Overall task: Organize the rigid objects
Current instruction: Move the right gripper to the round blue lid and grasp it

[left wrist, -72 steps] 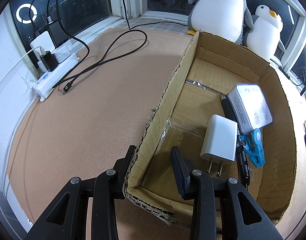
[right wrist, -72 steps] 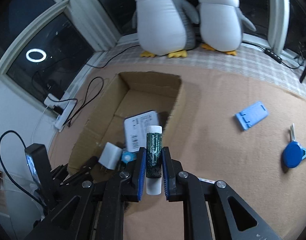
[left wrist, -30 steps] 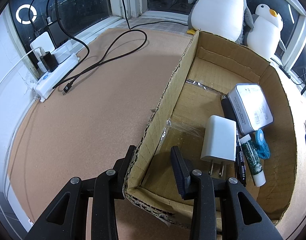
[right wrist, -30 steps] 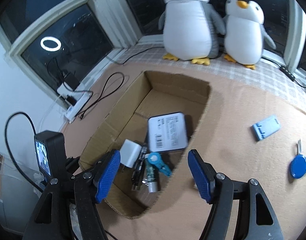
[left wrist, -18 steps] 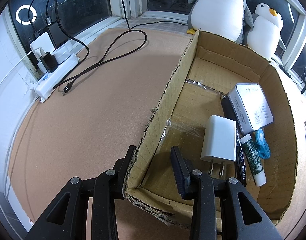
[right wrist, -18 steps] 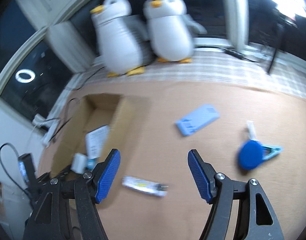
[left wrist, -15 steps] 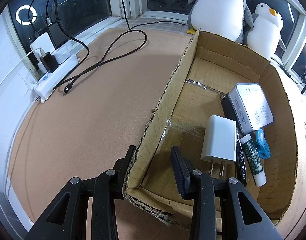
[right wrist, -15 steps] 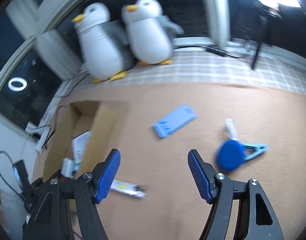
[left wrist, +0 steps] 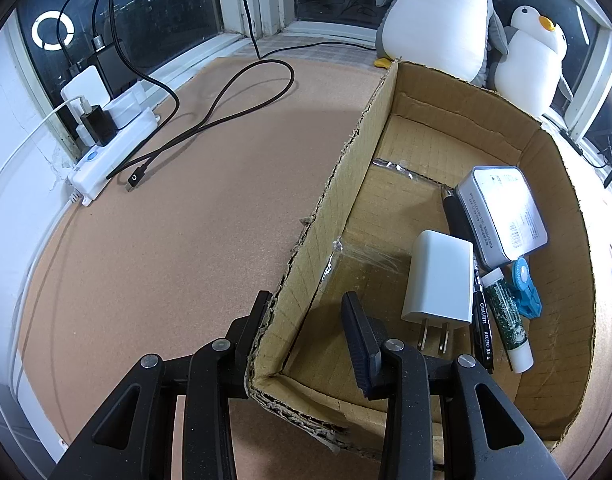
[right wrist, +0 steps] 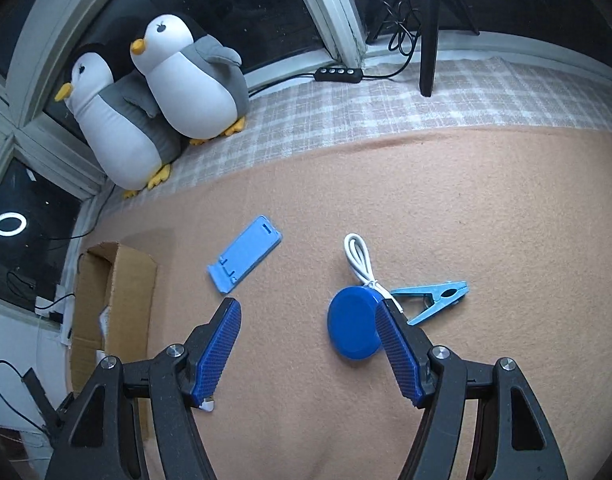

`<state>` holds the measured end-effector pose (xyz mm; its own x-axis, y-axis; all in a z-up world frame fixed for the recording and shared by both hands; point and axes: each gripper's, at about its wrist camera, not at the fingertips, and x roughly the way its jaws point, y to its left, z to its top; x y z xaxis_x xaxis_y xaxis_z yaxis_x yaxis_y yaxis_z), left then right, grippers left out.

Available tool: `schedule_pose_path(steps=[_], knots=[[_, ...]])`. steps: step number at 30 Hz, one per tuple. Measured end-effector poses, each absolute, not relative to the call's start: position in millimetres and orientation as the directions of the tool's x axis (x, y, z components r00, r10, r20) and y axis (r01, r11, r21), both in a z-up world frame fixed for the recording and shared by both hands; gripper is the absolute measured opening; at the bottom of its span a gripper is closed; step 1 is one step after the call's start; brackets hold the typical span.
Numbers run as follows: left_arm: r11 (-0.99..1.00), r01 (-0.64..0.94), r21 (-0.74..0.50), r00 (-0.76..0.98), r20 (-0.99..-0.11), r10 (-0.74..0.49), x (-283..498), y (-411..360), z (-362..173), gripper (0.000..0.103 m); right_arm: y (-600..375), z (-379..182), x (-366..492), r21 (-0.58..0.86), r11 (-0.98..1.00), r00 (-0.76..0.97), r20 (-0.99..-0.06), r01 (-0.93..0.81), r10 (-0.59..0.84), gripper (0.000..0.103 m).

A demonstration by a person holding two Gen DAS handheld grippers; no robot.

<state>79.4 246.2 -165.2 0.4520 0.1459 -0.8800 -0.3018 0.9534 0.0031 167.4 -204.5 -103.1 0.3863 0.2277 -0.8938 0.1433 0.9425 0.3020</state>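
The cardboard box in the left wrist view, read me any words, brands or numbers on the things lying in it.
"AXCEED-0.5", after a short word too small to read: on the black pen.
Small print and a barcode: on the label of the white flat box, too small to read.
Pale print: on the green tube, too blurred to read.
No text shows on the white charger or the blue clip.

In the box (left wrist: 554, 216), a charger (left wrist: 438, 280), pen (left wrist: 484, 328), tube (left wrist: 506, 316) and clip (left wrist: 526, 288) lie side by side, a tin (left wrist: 502, 212) behind them. On the mat (right wrist: 506, 208), a stand (right wrist: 246, 252) lies left of a disc (right wrist: 352, 326), cord (right wrist: 358, 256) and peg (right wrist: 434, 298).
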Motion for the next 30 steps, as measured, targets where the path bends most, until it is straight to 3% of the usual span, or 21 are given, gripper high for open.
schedule_pose_path(steps=[30], knots=[[0.953,-0.303,0.008,0.452,-0.879,0.15,80,245,-165,0.039,-175,-138,178,0.201,0.975,0.28,-0.945,0.096,0.168,0.066]])
